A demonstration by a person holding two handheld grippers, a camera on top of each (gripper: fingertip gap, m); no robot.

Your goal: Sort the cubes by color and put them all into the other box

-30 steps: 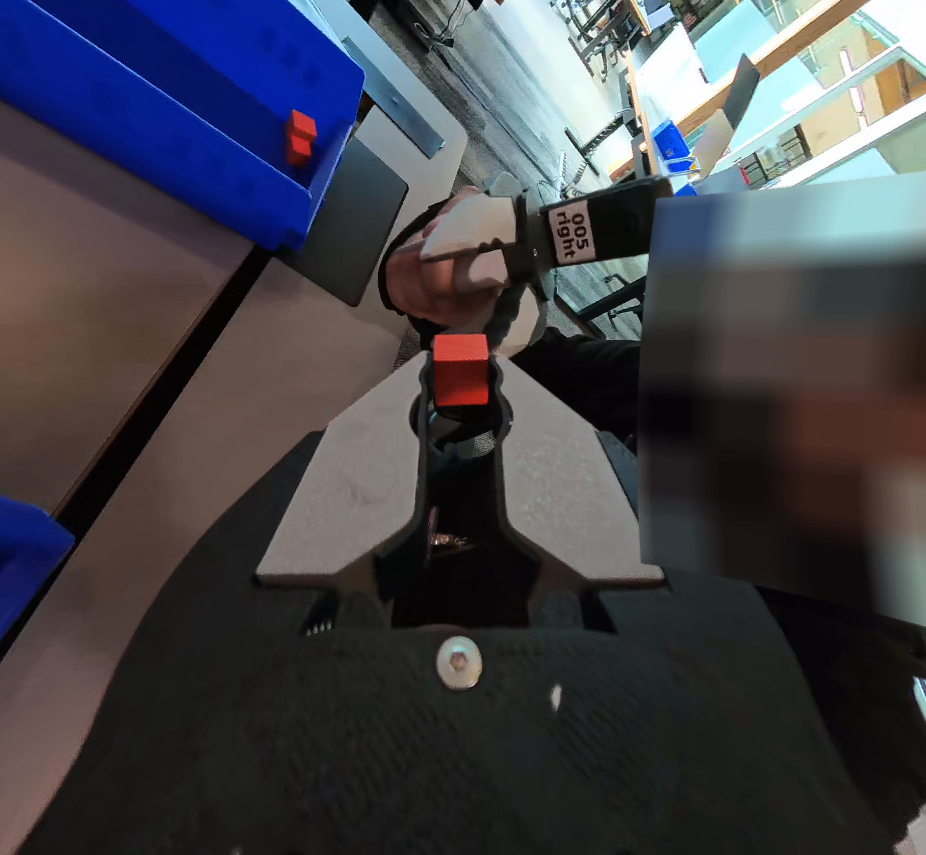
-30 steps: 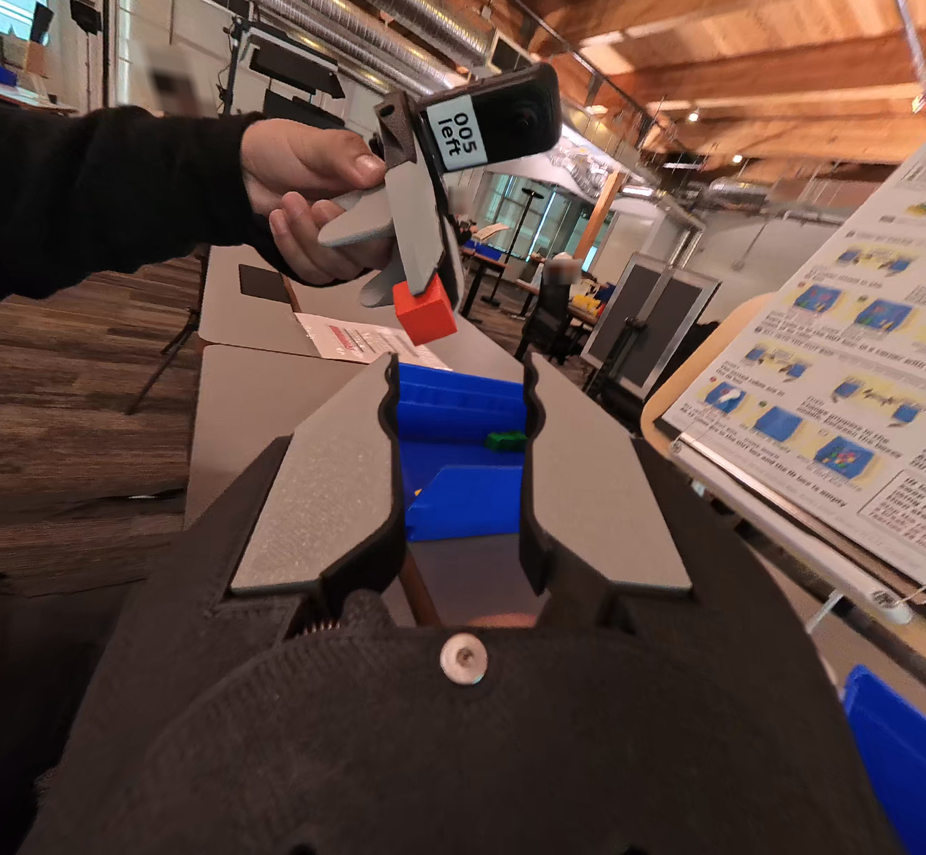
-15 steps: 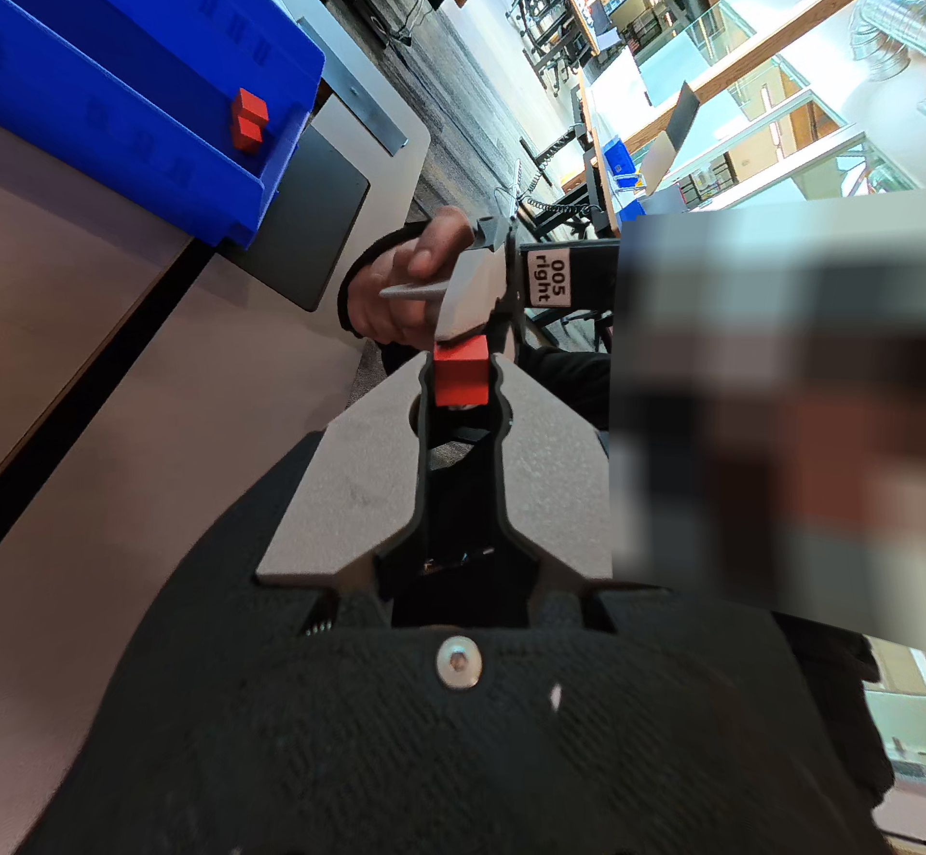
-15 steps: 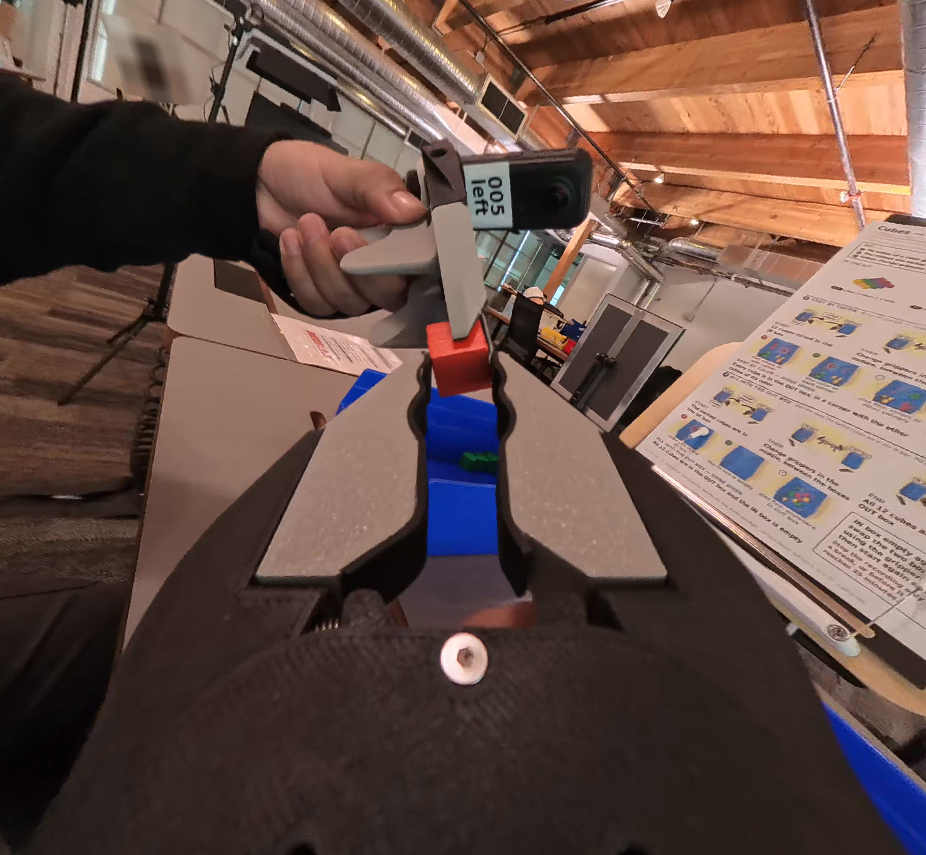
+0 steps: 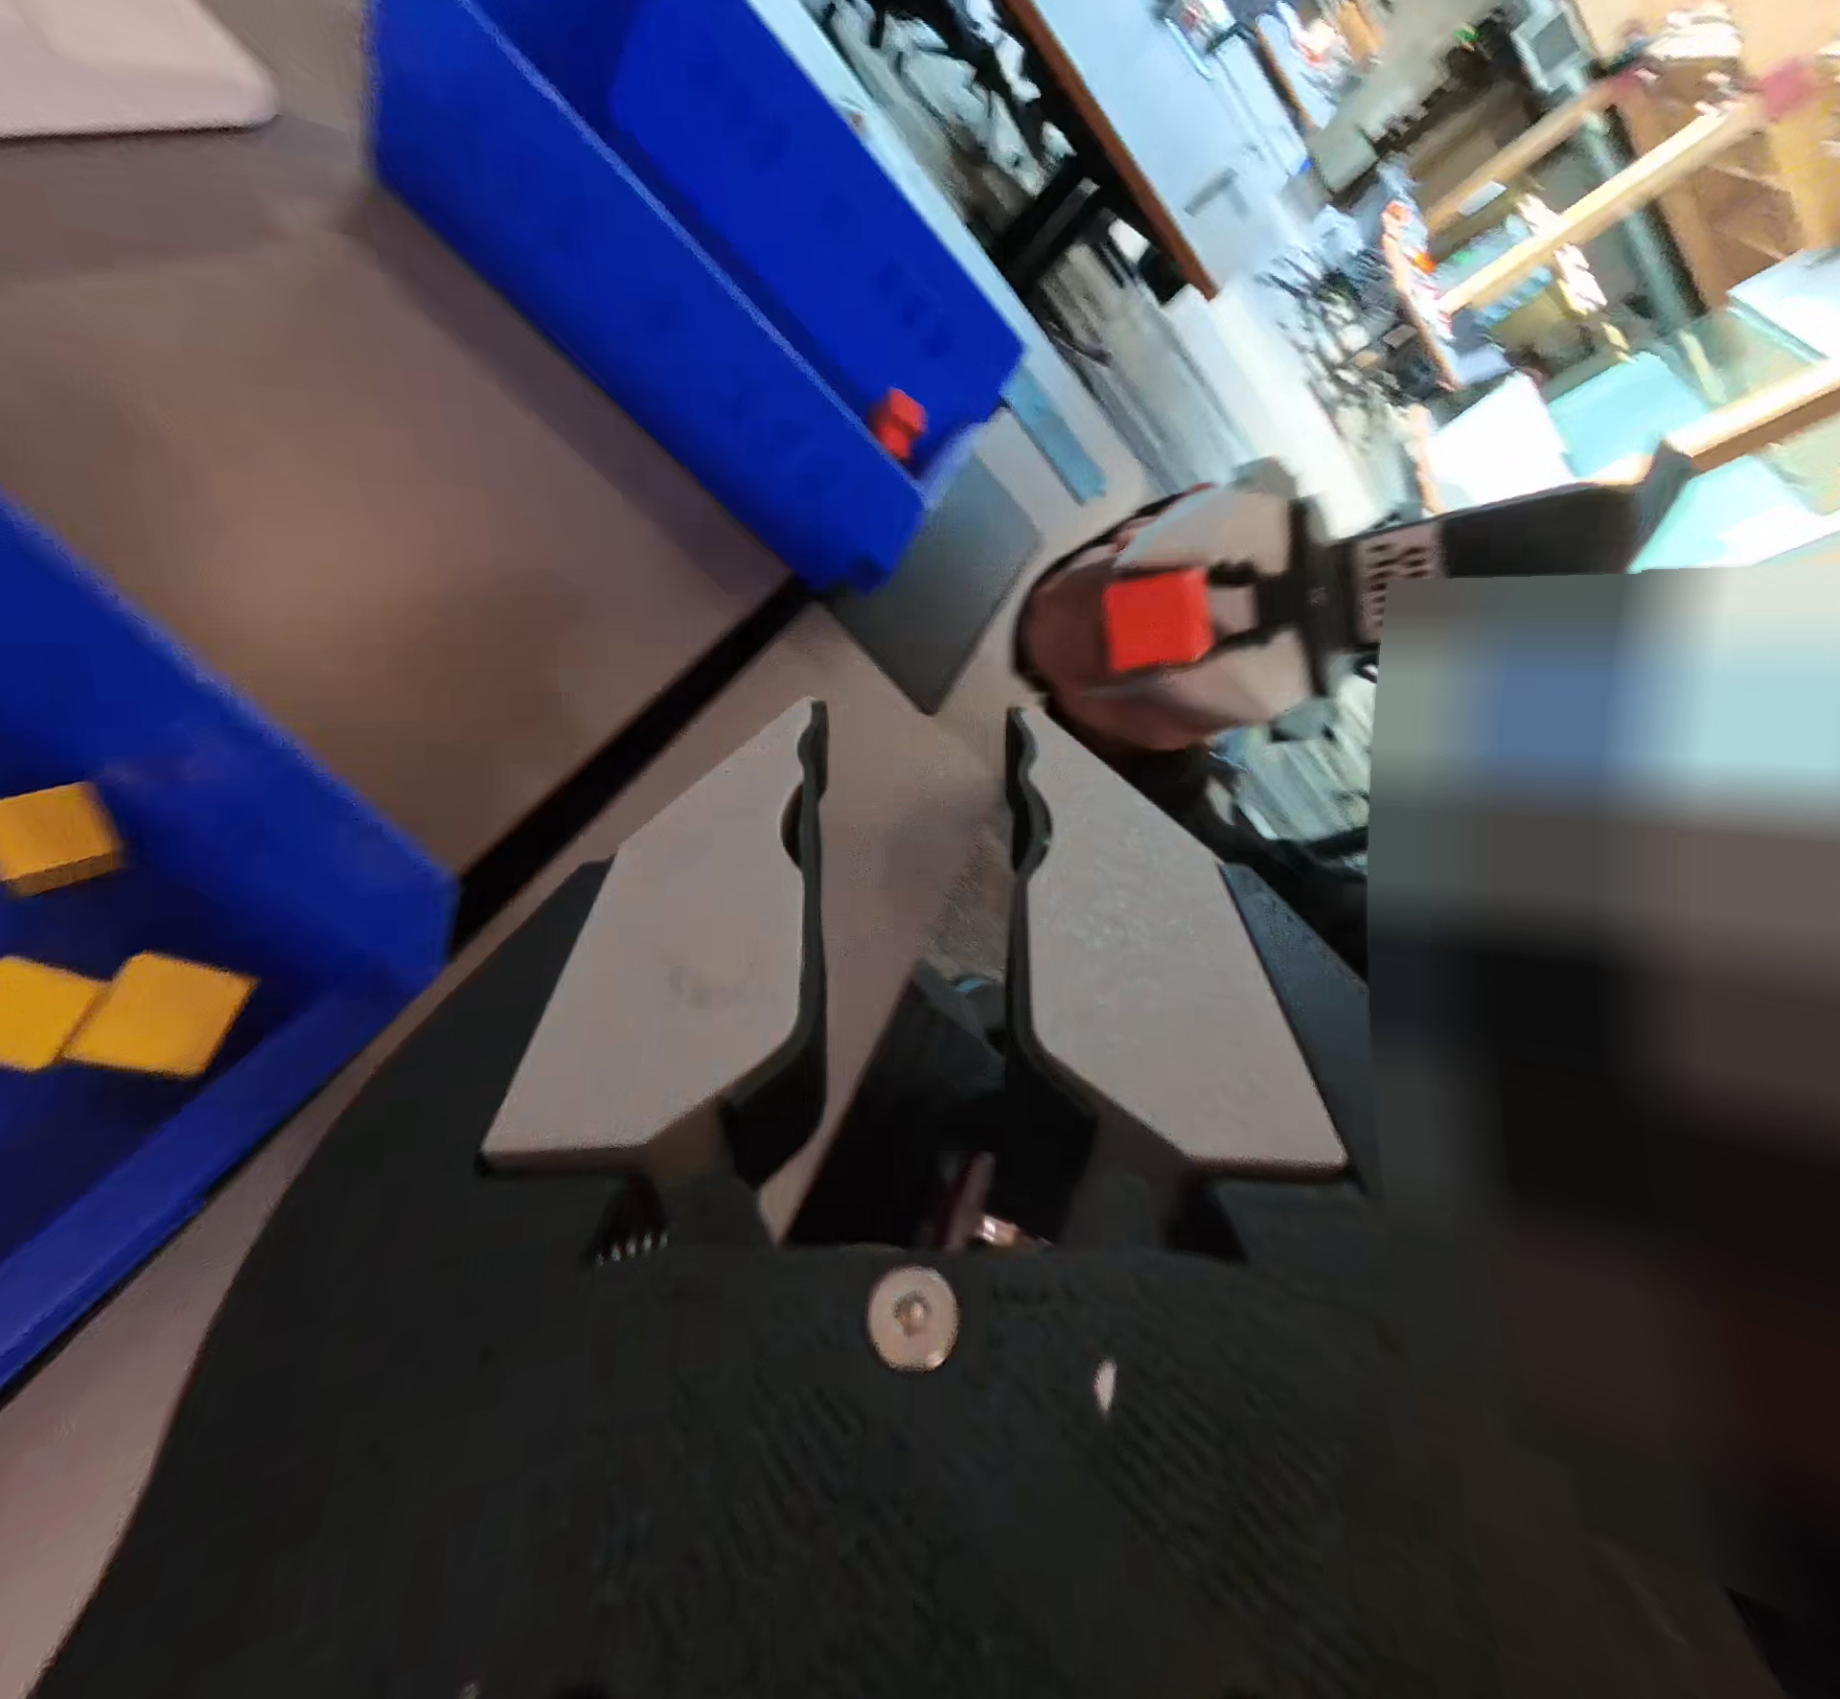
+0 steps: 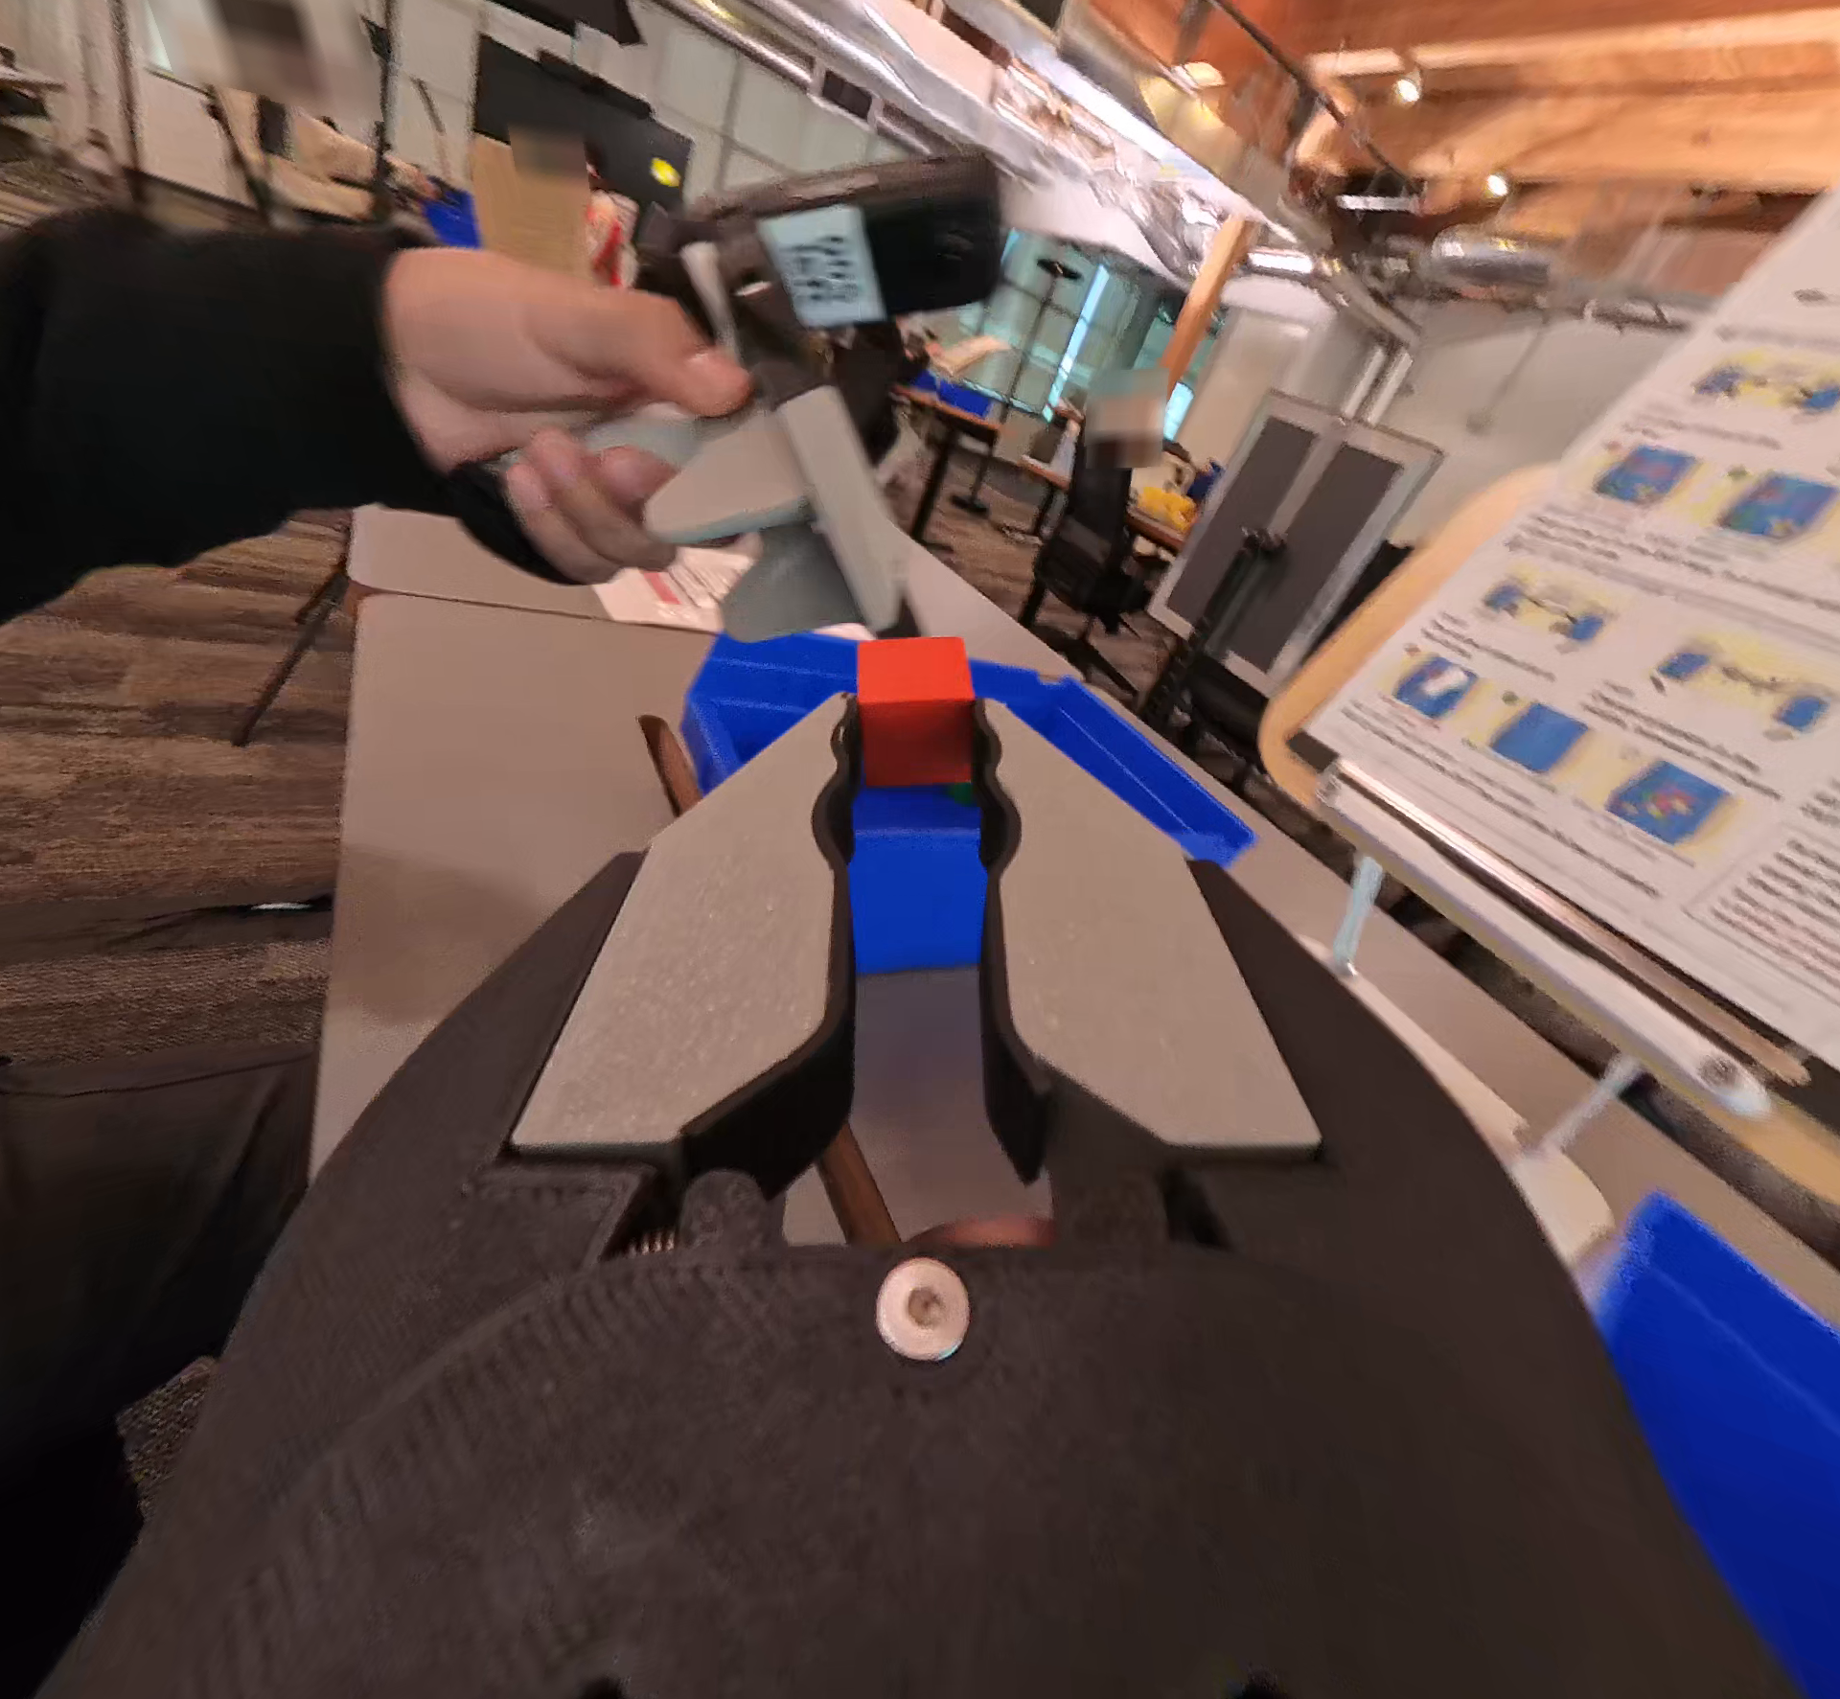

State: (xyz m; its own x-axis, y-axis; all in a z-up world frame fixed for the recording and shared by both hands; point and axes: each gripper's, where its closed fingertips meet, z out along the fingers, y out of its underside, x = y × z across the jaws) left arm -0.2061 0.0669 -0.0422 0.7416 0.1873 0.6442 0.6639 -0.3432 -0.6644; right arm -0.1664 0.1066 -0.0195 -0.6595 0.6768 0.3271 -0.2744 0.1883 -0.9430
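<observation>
- Your right gripper (image 6: 914, 735) pinches the small red cube (image 6: 914, 707) only at the very tips of its grey fingers, in mid-air above the grey worktop (image 6: 478, 775); a twist or a jolt could squirt it out.
- Your left gripper (image 5: 914, 775) is spread and holds nothing, so nothing backs up that hold.
- The long blue plastic box (image 5: 637, 257) with another red cube (image 5: 896, 423) in its end sits well apart; dropped short, the cube would likely bounce off the hard worktop.
- The nearer blue box (image 5: 329, 855) holds flat-lying yellow cubes (image 5: 159, 1012); don't mix colours.
- An instruction board (image 6: 1593, 755) leans on your right; a swing could clip it.
- Beyond lie open office floor, desks and a timber ceiling.
</observation>
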